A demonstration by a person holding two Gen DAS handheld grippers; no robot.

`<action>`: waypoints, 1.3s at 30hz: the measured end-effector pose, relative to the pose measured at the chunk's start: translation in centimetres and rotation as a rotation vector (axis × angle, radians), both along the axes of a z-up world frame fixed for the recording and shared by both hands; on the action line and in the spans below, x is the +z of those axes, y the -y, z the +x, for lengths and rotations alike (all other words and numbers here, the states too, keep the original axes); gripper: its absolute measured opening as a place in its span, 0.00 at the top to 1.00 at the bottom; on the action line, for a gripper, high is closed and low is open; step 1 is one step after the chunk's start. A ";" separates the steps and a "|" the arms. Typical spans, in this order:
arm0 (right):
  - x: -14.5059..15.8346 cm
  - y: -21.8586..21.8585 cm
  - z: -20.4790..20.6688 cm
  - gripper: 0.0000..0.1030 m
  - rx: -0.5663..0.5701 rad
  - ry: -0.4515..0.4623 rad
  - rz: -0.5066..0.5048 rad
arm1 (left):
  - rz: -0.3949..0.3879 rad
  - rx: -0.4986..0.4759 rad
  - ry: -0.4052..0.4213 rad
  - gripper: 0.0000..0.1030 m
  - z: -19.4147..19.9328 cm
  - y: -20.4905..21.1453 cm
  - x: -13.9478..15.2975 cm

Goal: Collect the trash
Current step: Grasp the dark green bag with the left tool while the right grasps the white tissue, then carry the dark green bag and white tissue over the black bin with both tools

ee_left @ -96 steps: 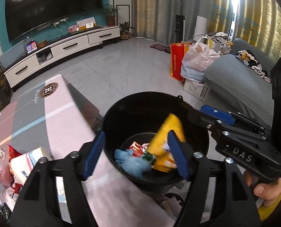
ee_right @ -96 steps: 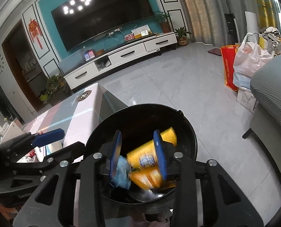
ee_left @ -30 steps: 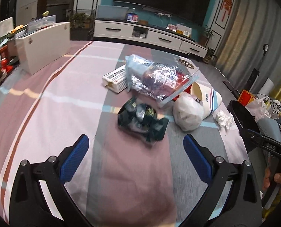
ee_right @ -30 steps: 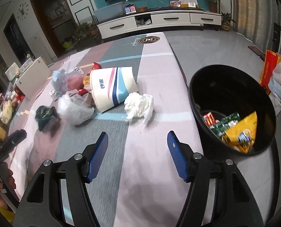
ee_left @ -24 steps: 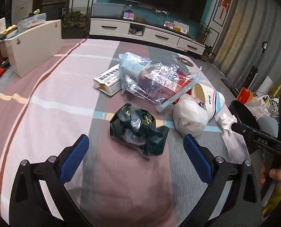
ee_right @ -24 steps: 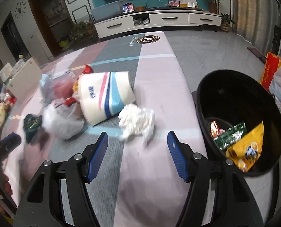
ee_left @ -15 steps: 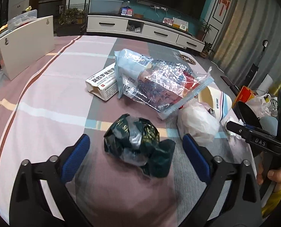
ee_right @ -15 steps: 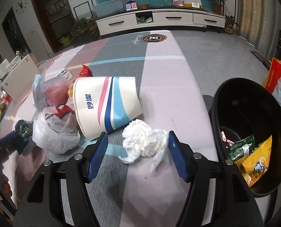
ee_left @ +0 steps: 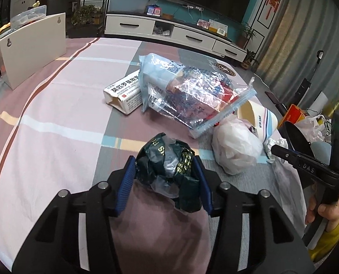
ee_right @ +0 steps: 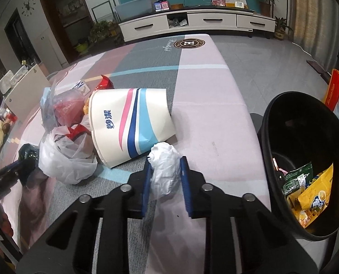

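Note:
My left gripper [ee_left: 164, 178] is shut on a crumpled dark green wrapper [ee_left: 169, 169] that rests on the striped tablecloth [ee_left: 55, 118]. My right gripper [ee_right: 166, 178] is shut on a white crumpled tissue [ee_right: 164, 166] on the table. The black trash bin [ee_right: 306, 141] stands off the table's right edge and holds yellow and green snack packets [ee_right: 306, 191]. The right gripper also shows at the right in the left wrist view [ee_left: 306, 166].
On the table lie a white paper bucket with stripes [ee_right: 130, 123], a white plastic bag [ee_right: 66, 155], a clear plastic bag of wrappers [ee_left: 192, 96] and a small white carton [ee_left: 123, 91]. A white board [ee_left: 30, 48] stands at the far left.
Both grippers moved from over the bin back to the table. The left closed on the dark green wrapper; the right closed on the white tissue.

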State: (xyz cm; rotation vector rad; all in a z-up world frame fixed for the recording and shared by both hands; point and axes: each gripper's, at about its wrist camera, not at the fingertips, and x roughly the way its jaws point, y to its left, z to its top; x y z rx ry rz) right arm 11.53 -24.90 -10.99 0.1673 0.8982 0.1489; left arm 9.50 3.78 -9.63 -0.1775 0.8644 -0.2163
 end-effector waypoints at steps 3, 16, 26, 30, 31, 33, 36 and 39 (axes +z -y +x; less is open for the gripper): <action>0.3 0.2 -0.8 0.79 -0.001 0.014 0.014 | -0.001 -0.005 -0.003 0.52 -1.1 0.1 0.5; 3.7 1.1 -6.9 0.79 0.021 0.057 0.091 | 0.071 -0.023 0.060 0.51 -5.7 1.6 5.1; 6.1 1.6 -10.6 0.79 0.035 0.107 0.113 | 0.077 -0.070 0.108 0.51 -8.2 3.7 7.5; 6.8 2.1 -11.6 0.79 0.028 0.130 0.122 | 0.085 -0.099 0.128 0.51 -9.0 5.0 8.3; 7.0 2.4 -11.8 0.79 0.024 0.136 0.125 | 0.085 -0.107 0.132 0.51 -9.1 5.3 8.6; 7.2 2.8 -12.2 0.79 0.017 0.144 0.131 | 0.085 -0.122 0.139 0.51 -9.4 6.0 8.9; 7.6 3.4 -12.8 0.79 0.007 0.159 0.140 | 0.090 -0.142 0.150 0.51 -9.7 6.8 9.4; 7.9 4.0 -13.3 0.79 -0.003 0.173 0.147 | 0.098 -0.168 0.162 0.51 -9.8 8.0 9.8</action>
